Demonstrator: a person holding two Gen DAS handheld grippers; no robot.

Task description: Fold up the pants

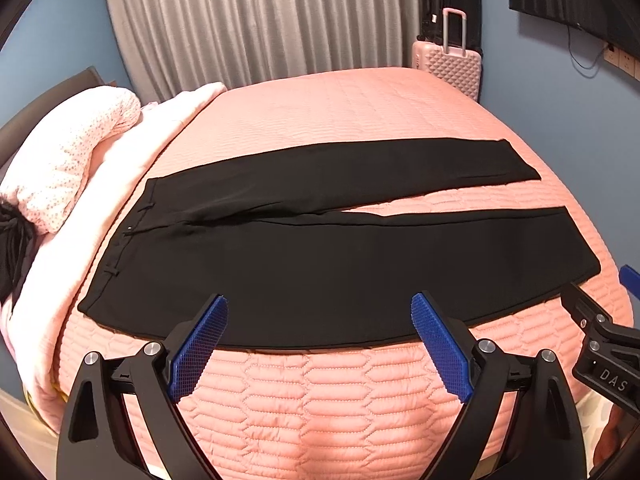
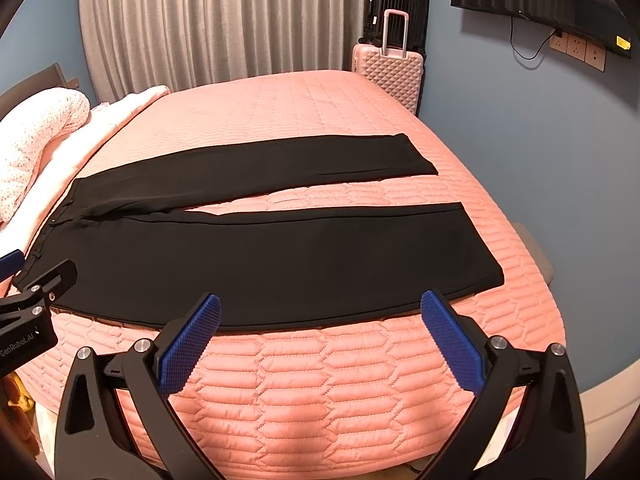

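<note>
We hold left gripper (image 1: pixel 320 312) fingers apart, empty | right gripper (image 2: pixel 320 310) fingers apart, empty | both near bed (image 1: pixel 320 400) front edge | black pants (image 1: pixel 320 264) flat, legs spread, waistband left | pink suitcase (image 1: pixel 452 68) beyond.

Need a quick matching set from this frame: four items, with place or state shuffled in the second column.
1. black pants
2. pink hard-shell suitcase
3. grey pleated curtain
4. left gripper

A. open, holding nothing
B. hanging behind the bed
C. spread flat on the pink quilted bedspread, legs apart
D. upright at the bed's far corner

Pairs: 1-C, 2-D, 3-B, 4-A
</note>
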